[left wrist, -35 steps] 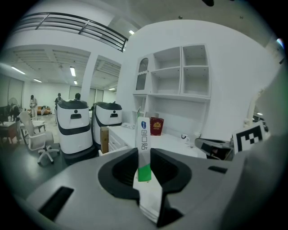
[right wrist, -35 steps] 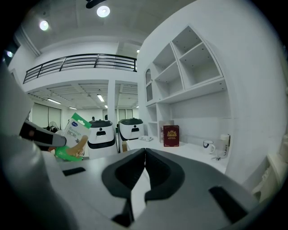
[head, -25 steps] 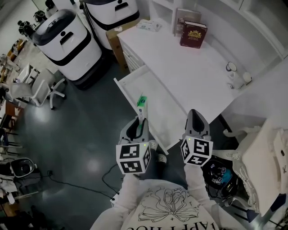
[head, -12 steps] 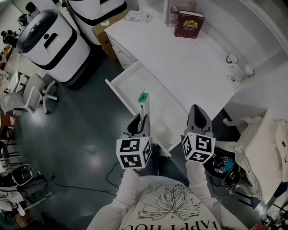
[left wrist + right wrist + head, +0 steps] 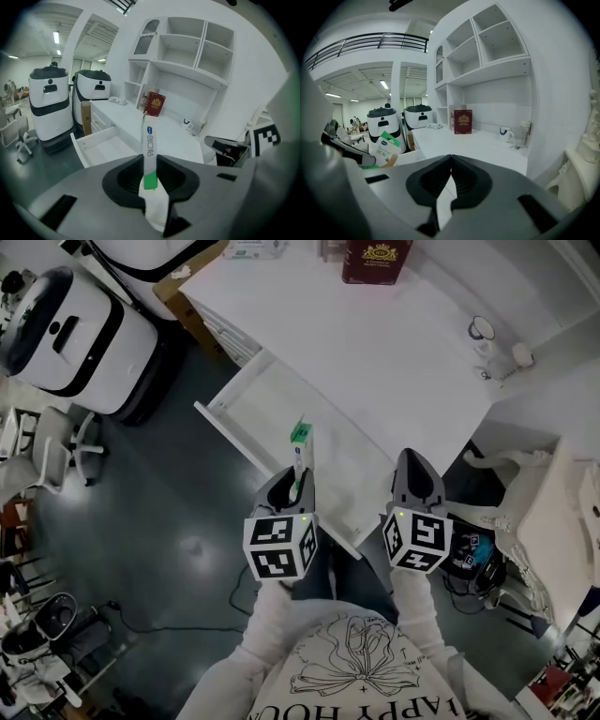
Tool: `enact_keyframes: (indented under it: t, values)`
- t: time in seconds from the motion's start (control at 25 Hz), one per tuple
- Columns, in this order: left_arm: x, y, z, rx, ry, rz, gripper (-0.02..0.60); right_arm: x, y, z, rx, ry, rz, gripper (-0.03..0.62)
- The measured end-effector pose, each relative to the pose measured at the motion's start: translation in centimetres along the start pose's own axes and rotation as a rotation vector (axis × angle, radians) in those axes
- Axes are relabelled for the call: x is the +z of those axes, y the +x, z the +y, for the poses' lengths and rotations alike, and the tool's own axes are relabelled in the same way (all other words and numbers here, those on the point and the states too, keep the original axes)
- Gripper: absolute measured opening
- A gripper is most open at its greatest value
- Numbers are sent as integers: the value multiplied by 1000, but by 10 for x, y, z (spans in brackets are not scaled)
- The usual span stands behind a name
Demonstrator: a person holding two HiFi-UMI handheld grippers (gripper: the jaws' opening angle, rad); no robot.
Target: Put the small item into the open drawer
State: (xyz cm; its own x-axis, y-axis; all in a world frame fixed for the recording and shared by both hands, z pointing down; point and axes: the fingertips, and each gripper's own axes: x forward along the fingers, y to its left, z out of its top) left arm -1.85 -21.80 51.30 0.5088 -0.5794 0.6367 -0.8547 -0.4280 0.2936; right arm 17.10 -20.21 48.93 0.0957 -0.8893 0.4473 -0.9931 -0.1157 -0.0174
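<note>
A flat white packet with a green end stands upright in my left gripper, whose jaws are shut on its lower part. In the left gripper view the packet rises between the pads, pointing at the desk. It hangs over the near front edge of the open white drawer, which is pulled out of the desk. My right gripper is level with the left one, to its right, with its jaws shut and nothing between them. The packet also shows at the left of the right gripper view.
On the desk stand a dark red book at the back and a mug at the right. White machines and a cardboard box stand left of the desk. An office chair is on the dark floor, and an ornate white chair at the right.
The desk and drawer have slid up and left in the head view. The packet's tip now stands over the drawer's front part. Both grippers keep their grip state.
</note>
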Motion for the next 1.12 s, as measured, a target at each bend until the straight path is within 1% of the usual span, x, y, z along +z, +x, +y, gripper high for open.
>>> enact_keyframes:
  t: [0.44,0.8,0.96,1.12]
  values:
    - [-33,53,9,-21,-9,129,78,-37,22,-9,-44,21,92,3]
    - [-65,99,11,-11,-5,244,78,-68,34,-25,-68,38,155,3]
    - [-73,118,14,-5,-27,285,78,-78,41,-29,-77,45,176,3]
    - [-80,134,12,-11,-24,327,80,-85,46,-28,-76,50,195,3]
